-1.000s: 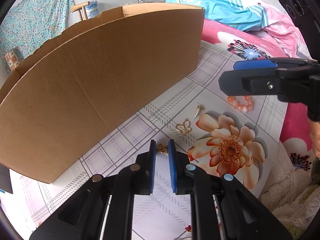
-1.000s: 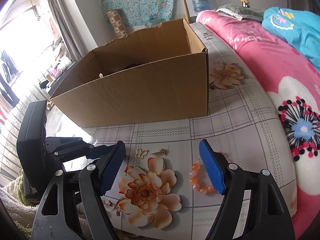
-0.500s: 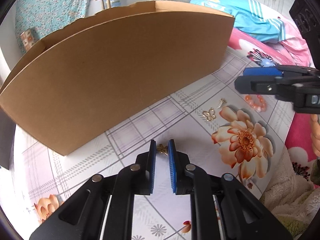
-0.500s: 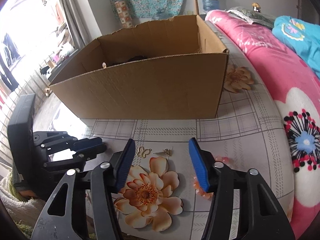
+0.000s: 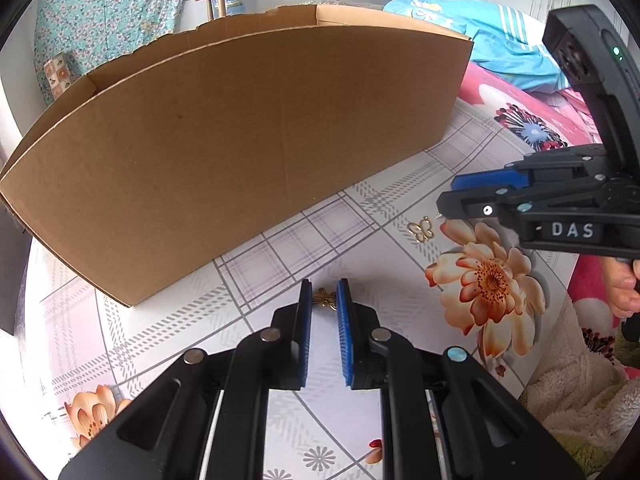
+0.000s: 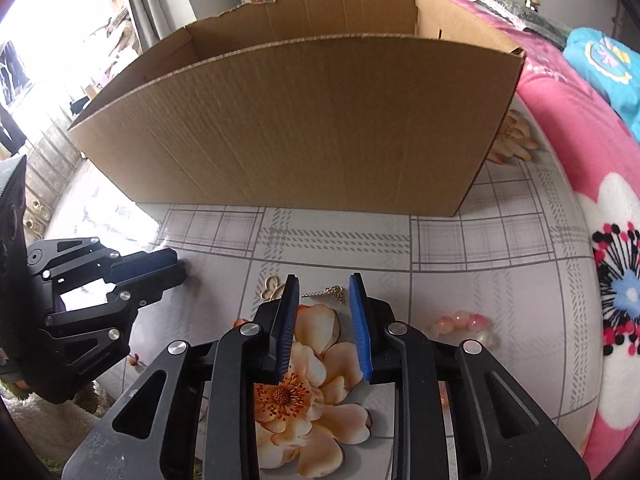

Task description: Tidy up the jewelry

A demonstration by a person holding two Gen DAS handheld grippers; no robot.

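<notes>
On the flowered tablecloth (image 6: 480, 240), just in front of the big cardboard box (image 6: 304, 120), the jewelry is laid out. At the left, a small gold piece (image 5: 325, 297) is pinched tight at the tips of the left gripper (image 5: 324, 300). Next, a gold butterfly (image 6: 271, 286) is left lying free. Then a gold earring (image 6: 330, 292) is framed by the right gripper (image 6: 323, 292), whose jaws have just been closing but are not pressed on it yet. The tips should be lowered to the cloth and shut slowly, so the earring is not flicked away. Pink beads (image 6: 460, 322) are seen at the right.
</notes>
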